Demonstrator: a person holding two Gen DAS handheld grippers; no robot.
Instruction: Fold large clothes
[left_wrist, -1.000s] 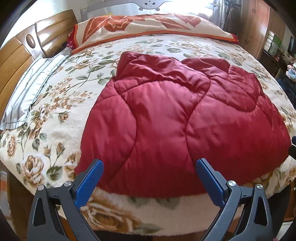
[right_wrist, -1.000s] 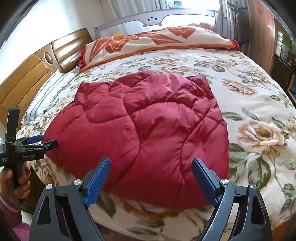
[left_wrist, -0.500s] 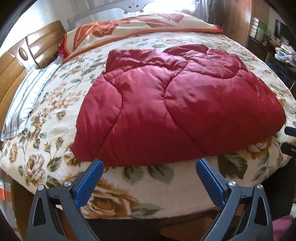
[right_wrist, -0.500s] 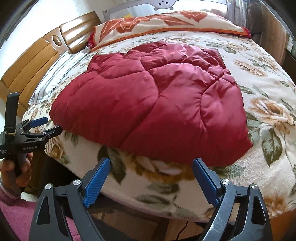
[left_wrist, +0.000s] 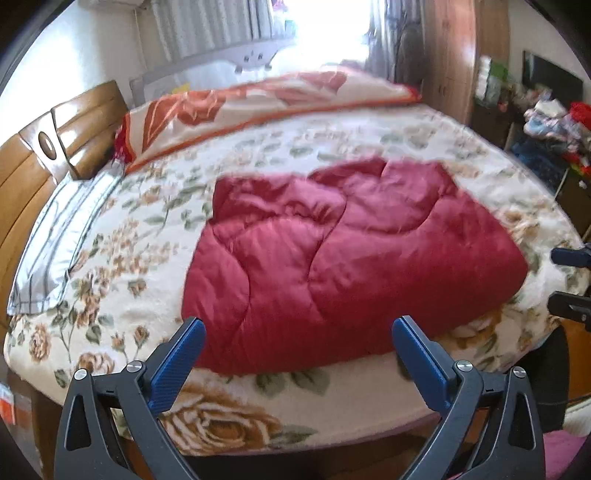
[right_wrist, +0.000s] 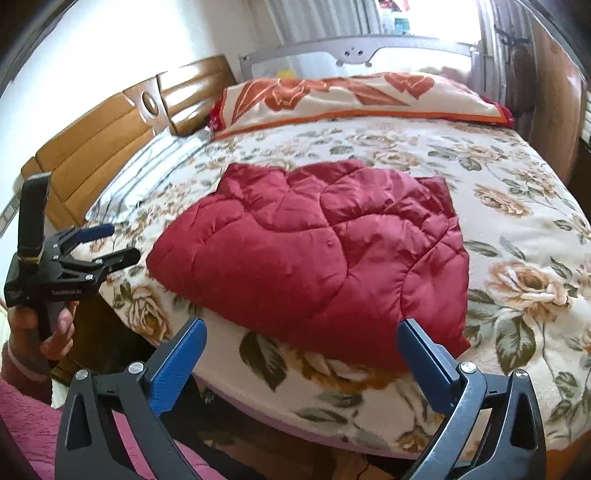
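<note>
Currently the red quilted padded garment lies folded into a compact block on the cream floral fleece blanket that covers the bed, near the bed's front edge. Neither gripper touches it. The right gripper is empty and its blue-padded jaws are opening to full width; nothing is between them. The left gripper also stands with its jaws wide apart and empty, above the front hem of the garment. In the right wrist view, a hand holds the left gripper off the left corner of the bed.

Step in hand, as a judgement: a fold appears complete and both tools are clear of the cloth. The bundle looks roughly rectangular, though its far edge is uneven. If a further fold is required, the next move calls for lowering both grippers to the near edge, one at each corner, and closing on all layers together; the padded fabric is thick and slippery-looking, so a shallow grip may release.

Surroundings: an orange-and-white rose-patterned folded blanket lies along the far side, a grey striped pillow by the wooden headboard. Nothing obstructs the garment.
</note>
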